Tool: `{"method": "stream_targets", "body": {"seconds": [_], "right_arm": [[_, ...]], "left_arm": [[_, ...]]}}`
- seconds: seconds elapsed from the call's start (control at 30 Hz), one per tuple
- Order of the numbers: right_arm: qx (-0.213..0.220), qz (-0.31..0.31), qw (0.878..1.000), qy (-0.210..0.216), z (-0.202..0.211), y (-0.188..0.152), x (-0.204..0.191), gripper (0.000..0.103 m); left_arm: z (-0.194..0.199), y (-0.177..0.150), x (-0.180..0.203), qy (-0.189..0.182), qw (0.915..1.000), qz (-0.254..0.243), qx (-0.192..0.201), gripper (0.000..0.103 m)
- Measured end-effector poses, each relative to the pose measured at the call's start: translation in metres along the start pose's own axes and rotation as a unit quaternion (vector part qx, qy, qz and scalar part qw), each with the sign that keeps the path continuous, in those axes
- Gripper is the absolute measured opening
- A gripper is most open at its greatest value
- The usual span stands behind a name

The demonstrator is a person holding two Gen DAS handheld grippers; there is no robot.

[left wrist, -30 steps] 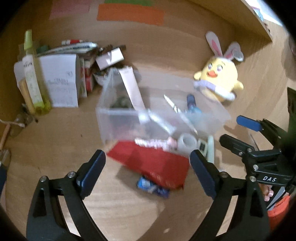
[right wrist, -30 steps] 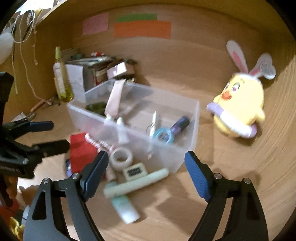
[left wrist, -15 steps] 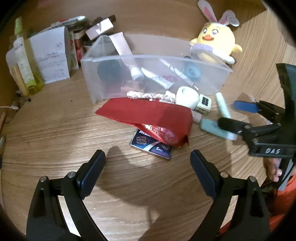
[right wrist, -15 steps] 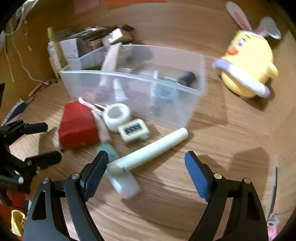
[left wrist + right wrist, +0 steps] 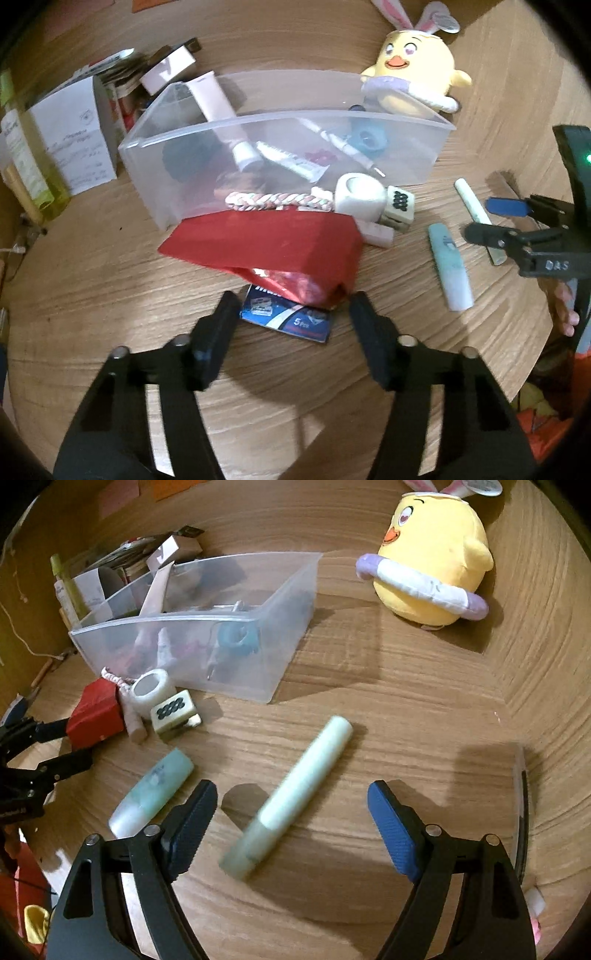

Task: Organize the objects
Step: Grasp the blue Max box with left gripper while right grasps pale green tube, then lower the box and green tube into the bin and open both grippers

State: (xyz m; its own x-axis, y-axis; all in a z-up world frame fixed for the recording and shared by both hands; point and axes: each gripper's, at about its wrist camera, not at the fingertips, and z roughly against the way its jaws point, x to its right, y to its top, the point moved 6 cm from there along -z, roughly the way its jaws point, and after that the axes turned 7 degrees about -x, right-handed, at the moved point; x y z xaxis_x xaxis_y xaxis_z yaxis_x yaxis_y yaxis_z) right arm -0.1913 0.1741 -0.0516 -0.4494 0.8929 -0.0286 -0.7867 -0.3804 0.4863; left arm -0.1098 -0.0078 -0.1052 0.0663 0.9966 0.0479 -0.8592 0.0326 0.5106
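Left wrist view: clear bin (image 5: 155,155) sits at 12 o'clock on the wood desk (image 5: 110,288), part filled, with loose items along its near wall; step in hand looks like a two-handed pick-up of strays for the bin. Red bag (image 5: 266,243) lies against the bin front, blue packet (image 5: 288,317) under its near edge. Left gripper (image 5: 291,314) is closing, jaws straddling bag corner and packet, pads not yet pressing, nothing grasped. Right gripper (image 5: 291,812) is closing too, released, with the pale green tube (image 5: 295,797) lying between its jaws, teal tube (image 5: 151,790) at 9 o'clock. Next move likely needs each hand lower, then a firm pinch, tube across its width. Versus a second ago, both hands came down and nearer, and the left jaws narrowed a lot.
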Motion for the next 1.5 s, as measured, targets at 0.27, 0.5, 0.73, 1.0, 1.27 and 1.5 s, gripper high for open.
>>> {"method": "stream_targets", "body": {"seconds": [0.27,0.5,0.73,1.0,1.27,1.5], "right_arm": [[0.01,0.014,1.0,-0.016,0.003,0.001,0.0,0.026],[0.021,-0.007,1.0,0.008,0.011,-0.012,0.007,0.014],[0.038,-0.022,0.999,0.026,0.019,-0.012,0.005,0.014],[0.092,-0.018,0.995,0.046,0.054,0.006,-0.005,0.014],[0.143,-0.008,0.987,0.07,0.08,0.043,-0.024,0.014],[0.168,0.01,0.983,0.071,0.088,0.079,-0.042,0.014]], "left_arm": [[0.006,-0.009,0.001,-0.016,0.9998,0.007,0.011,0.05],[0.019,-0.029,-0.01,-0.025,0.9983,0.048,0.021,0.049],[0.035,-0.034,-0.023,-0.014,0.9962,0.077,0.038,0.049],[0.066,-0.01,-0.022,-0.012,0.9923,0.075,0.098,0.049],[0.082,0.032,-0.009,-0.022,0.9872,0.061,0.146,0.049],[0.086,0.064,-0.003,-0.024,0.984,0.056,0.167,0.049]]}}
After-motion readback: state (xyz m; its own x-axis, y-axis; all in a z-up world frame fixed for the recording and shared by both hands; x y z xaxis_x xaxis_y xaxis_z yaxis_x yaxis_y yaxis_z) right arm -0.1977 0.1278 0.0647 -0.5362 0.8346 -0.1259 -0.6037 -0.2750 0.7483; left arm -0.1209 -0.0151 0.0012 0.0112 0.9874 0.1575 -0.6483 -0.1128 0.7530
